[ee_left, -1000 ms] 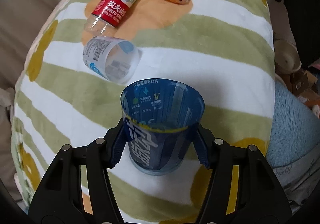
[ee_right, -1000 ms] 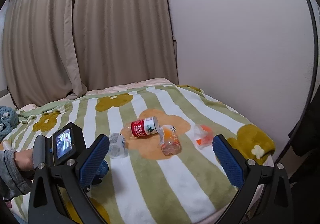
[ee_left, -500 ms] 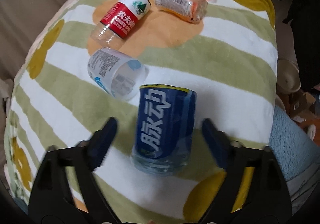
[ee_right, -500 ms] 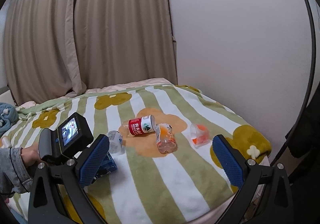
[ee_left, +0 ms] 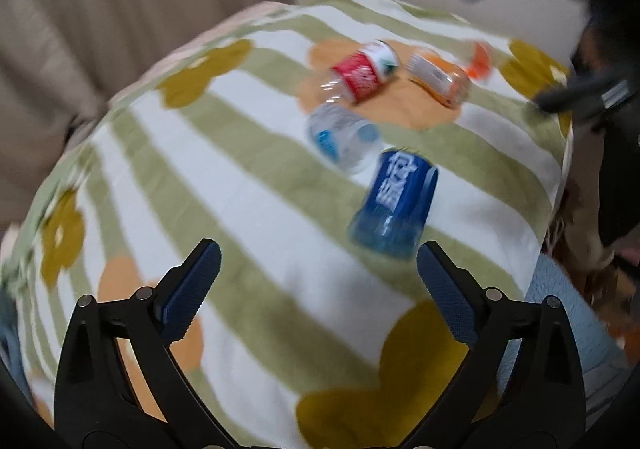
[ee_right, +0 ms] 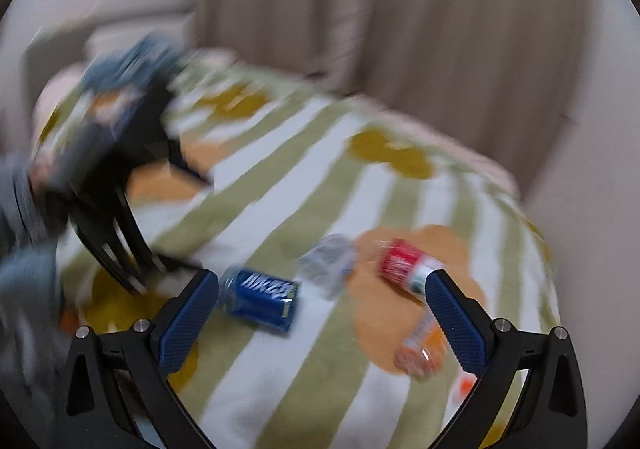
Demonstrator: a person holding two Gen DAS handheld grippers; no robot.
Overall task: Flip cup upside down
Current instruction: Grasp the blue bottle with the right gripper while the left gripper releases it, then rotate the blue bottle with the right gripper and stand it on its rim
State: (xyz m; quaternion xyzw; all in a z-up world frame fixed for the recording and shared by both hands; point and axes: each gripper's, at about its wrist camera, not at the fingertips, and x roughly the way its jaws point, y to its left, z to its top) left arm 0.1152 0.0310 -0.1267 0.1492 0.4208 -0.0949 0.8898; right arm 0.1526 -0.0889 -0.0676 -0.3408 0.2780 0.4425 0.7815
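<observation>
The blue cup [ee_left: 394, 205] with white lettering rests on the striped blanket, free of both grippers; it also shows in the right wrist view [ee_right: 260, 299], where it looks tipped on its side. The frames are blurred. My left gripper [ee_left: 318, 289] is open and empty, drawn back from the cup. It appears as a dark blur in the right wrist view [ee_right: 116, 209]. My right gripper [ee_right: 322, 307] is open and empty above the blanket, with the cup just past its left finger.
A clear cup [ee_left: 344, 141], a red-labelled bottle [ee_left: 360, 73] and an orange-labelled bottle [ee_left: 438, 79] lie beyond the blue cup. The bed edge [ee_left: 560, 177] drops off at the right. Curtains [ee_right: 440, 29] and a wall stand behind.
My left gripper opened, let go of the blue cup and pulled back from it. My right gripper swung left and down toward the bed. Both views are now motion-blurred.
</observation>
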